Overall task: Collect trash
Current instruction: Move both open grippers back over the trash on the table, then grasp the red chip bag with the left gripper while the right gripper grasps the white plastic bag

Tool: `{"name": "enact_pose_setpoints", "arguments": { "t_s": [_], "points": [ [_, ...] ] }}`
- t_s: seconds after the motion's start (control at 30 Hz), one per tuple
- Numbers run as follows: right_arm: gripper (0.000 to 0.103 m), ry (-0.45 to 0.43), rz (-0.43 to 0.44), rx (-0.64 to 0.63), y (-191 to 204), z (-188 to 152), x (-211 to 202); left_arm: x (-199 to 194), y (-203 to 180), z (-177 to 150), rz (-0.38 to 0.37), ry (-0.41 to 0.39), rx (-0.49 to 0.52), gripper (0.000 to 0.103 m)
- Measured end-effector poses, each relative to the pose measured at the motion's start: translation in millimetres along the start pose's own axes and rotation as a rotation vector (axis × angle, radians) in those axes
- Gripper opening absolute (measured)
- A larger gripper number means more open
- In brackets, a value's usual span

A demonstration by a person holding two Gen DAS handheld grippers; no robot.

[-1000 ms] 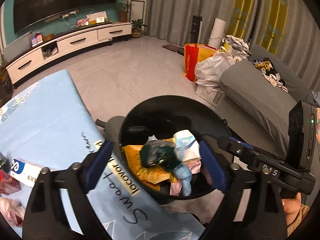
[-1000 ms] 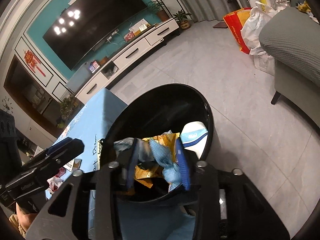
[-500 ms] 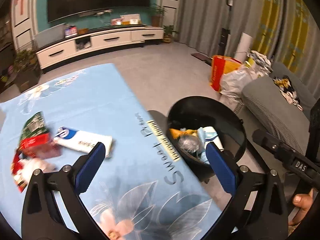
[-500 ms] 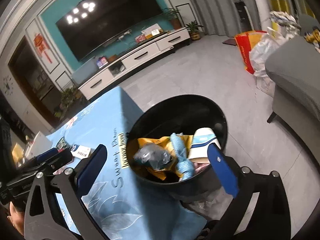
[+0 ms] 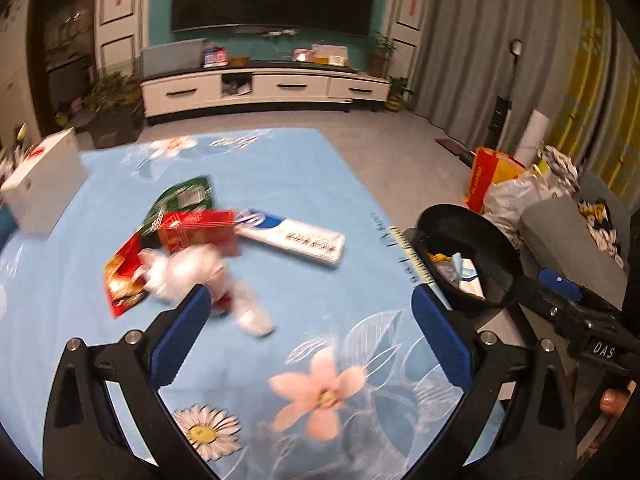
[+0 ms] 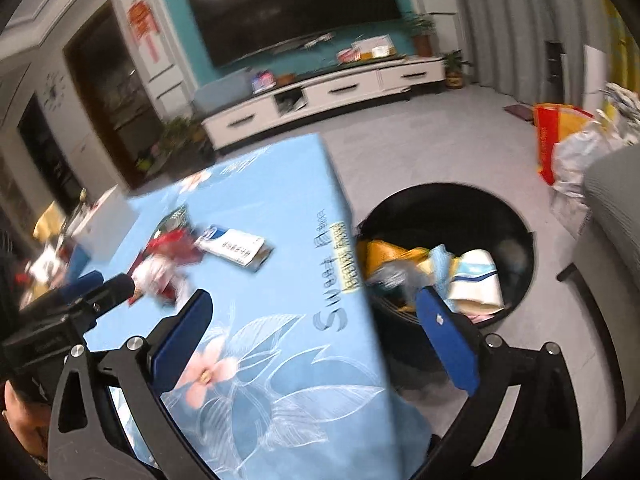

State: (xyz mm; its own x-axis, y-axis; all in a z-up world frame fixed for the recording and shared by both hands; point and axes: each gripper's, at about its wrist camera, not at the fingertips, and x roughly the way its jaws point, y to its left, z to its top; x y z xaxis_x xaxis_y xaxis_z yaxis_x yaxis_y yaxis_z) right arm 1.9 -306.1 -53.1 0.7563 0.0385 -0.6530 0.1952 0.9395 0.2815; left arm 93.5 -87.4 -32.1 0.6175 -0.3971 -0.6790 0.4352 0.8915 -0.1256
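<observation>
1. The left hand-held gripper hangs over the counter, which wears a light blue cloth printed with flowers. Its blue pads stand wide apart with nothing between them.
2. The right hand-held gripper sits over the counter's edge, next to the bin. Its pads also stand wide apart and grip nothing.
3. The trash still on the counter lies in a loose cluster near the middle of the cloth: a green wrapper, a red packet overlapping it, another red wrapper lower left, and a crumpled white plastic bag lying across the red pieces.
4. A long white and blue box lies flat just right of that cluster, touching or nearly touching the red packet; blur hides which.
5. A round black bin stands on the floor right beside the counter's edge. Inside it lie a yellow wrapper, a pale blue piece, and a white and blue paper cup on its side.
6. A white box stands at the counter's far left edge, well apart from the trash.
7. A grey sofa stands beyond the bin, with bags on the floor near it.
</observation>
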Motion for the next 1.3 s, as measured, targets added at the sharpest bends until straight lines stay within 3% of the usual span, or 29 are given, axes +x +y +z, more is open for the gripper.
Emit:
{"name": "enact_pose_setpoints", "arguments": {
  "t_s": [0.37, 0.63, 0.93, 1.3],
  "points": [
    [0.100, 0.167, 0.102, -0.144, 78, -28, 38, -7, 132, -61, 0.133, 0.098, -0.267, 0.100],
    [0.100, 0.226, 0.172, -0.237, 123, -37, 72, -8, 183, -87, 0.140, 0.111, -0.382, 0.100],
    [0.100, 0.216, 0.199, -0.294, 153, -26, 110, 13, 194, -72, 0.097, 0.078, -0.395, 0.100],
    [0.100, 0.205, 0.243, -0.340, 181, -5, 165, 57, 216, -37, 0.120, 0.081, -0.273, 0.099]
  ]
}}
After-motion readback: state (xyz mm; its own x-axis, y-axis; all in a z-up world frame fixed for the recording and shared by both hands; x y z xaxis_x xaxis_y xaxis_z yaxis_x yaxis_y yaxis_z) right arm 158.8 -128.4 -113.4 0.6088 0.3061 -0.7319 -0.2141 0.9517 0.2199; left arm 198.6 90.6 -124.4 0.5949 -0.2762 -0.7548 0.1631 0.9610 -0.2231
